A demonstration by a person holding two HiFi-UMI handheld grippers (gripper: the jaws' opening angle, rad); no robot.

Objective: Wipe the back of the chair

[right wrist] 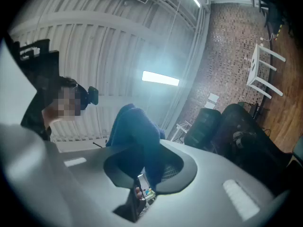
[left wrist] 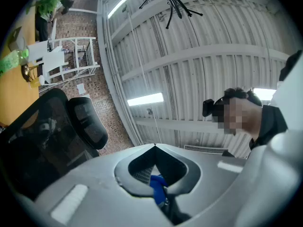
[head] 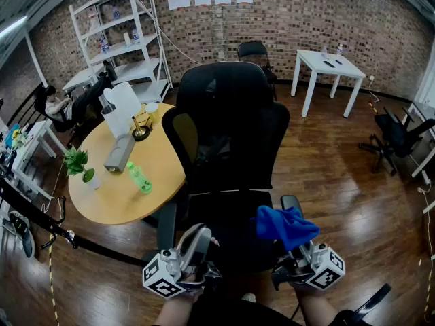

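The black office chair (head: 228, 124) stands right in front of me in the head view, its seat toward me and its mesh back behind the seat. My right gripper (head: 293, 242) is low at the seat's right front corner, shut on a bunched blue cloth (head: 286, 224). In the right gripper view the blue cloth (right wrist: 135, 134) hangs over the closed jaws of that gripper (right wrist: 144, 148), which points up at the ceiling. My left gripper (head: 199, 236) is at the seat's left front and also tilts upward. It (left wrist: 155, 146) is shut with nothing in it, and the chair (left wrist: 52, 136) lies to its left.
A round wooden table (head: 115, 199) stands close on the chair's left with a green bottle (head: 139, 178), a small plant (head: 77, 161) and a white jug (head: 124, 107). A white shelf unit (head: 126, 36) and a white table (head: 327, 66) stand at the back. Another chair (head: 394, 138) is at the right.
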